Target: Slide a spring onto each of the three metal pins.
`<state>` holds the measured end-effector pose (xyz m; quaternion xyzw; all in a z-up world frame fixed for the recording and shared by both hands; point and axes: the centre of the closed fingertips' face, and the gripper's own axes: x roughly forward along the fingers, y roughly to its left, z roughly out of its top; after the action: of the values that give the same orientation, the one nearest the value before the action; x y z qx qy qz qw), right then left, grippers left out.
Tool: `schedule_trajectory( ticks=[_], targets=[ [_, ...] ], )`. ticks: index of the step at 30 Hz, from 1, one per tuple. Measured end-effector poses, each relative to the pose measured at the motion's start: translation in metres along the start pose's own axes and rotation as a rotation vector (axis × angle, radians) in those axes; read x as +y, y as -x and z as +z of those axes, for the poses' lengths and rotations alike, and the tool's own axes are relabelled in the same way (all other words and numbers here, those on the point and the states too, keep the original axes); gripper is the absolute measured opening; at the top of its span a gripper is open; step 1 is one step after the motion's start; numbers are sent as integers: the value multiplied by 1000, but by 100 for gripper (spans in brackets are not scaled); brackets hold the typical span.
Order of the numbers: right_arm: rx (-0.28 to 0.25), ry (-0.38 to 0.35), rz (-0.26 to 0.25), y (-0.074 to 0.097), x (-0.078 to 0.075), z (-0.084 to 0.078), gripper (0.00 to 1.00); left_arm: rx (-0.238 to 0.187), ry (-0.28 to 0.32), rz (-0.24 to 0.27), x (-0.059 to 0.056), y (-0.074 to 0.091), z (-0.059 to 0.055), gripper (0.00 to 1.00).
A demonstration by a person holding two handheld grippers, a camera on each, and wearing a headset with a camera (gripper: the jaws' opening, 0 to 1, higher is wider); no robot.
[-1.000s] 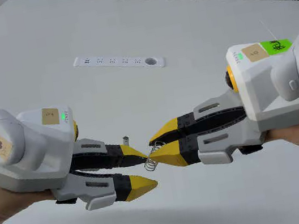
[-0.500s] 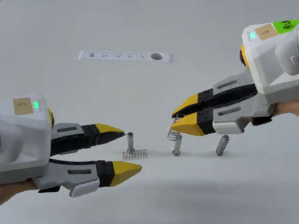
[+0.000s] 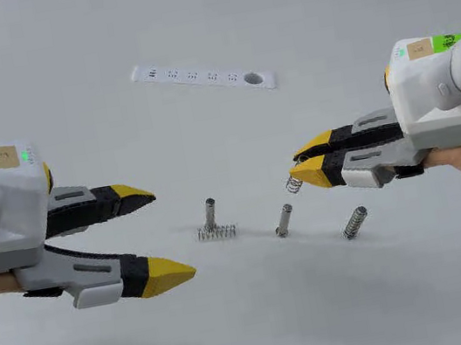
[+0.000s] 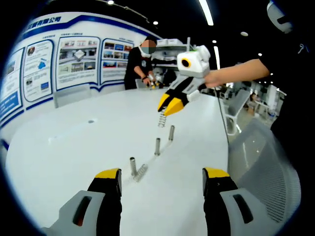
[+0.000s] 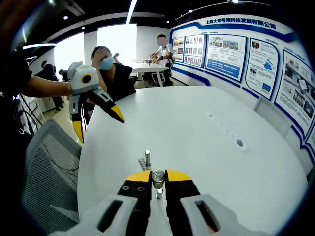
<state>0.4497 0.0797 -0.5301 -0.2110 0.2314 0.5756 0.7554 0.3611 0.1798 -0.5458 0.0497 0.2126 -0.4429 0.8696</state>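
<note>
Looking down, head view: we see L gripper (image 3: 170,234) w/ jaws wide apart, nothing between; R gripper (image 3: 297,170) clamped on held spring (image 3: 293,184), off the table (image 3: 67,93), near bare mid pin (image 3: 284,220).
Pins, same view: loose spring (image 3: 217,231) lies at foot of end pin (image 3: 211,213); sprung pin (image 3: 355,222) already wears one.
Left gripper view: our jaws apart; held spring (image 4: 161,119) hangs from R gripper (image 4: 167,107) above pin row.
Right gripper view: tips pinched on held spring (image 5: 157,178); L gripper (image 5: 101,129) well apart.

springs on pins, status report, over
Left tool open, empty. Right tool shut on small coiled metal spring, above bare middle metal pin. Second spring lying beside leftmost pin.
</note>
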Motion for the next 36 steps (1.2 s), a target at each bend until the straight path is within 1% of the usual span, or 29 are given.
schedule_trajectory(
  ticks=[4, 6, 9, 10, 14, 16, 19, 24, 29, 33, 36],
  targets=[
    [9, -16, -11, -7, -3, -5, 11, 1, 27, -7, -1, 0, -3, 72],
    [15, -24, -11, -10, -4, -8, 11, 8, 36, 0, 0, 0, -4, 74],
    [31, -33, -9, -15, -4, -14, 11, 23, 66, 22, 5, 1, -9, 80],
    [33, -34, -9, -16, -4, -15, 11, 24, 69, 26, 6, 1, -10, 83],
    [54, -51, -20, -19, -6, -21, 11, 20, 75, 38, 8, 4, -10, 85],
    [55, -62, -21, -20, -7, -24, 11, 18, 77, 49, 11, 5, -11, 87],
    [59, -78, -15, -22, -7, -26, 11, 22, 85, 59, 14, 6, -13, 88],
    [76, -81, -11, -25, -6, -30, 11, 26, 94, 72, 17, 8, -17, 90],
    [94, -62, -6, -30, -2, -35, 11, 37, 103, 73, 17, 8, -20, 91],
    [104, -55, -7, -34, -2, -39, 11, 33, 114, 77, 17, 11, -24, 91],
    [119, -58, -7, -38, -2, -44, 11, 46, 117, 86, 19, 14, -28, 91]
  ],
)
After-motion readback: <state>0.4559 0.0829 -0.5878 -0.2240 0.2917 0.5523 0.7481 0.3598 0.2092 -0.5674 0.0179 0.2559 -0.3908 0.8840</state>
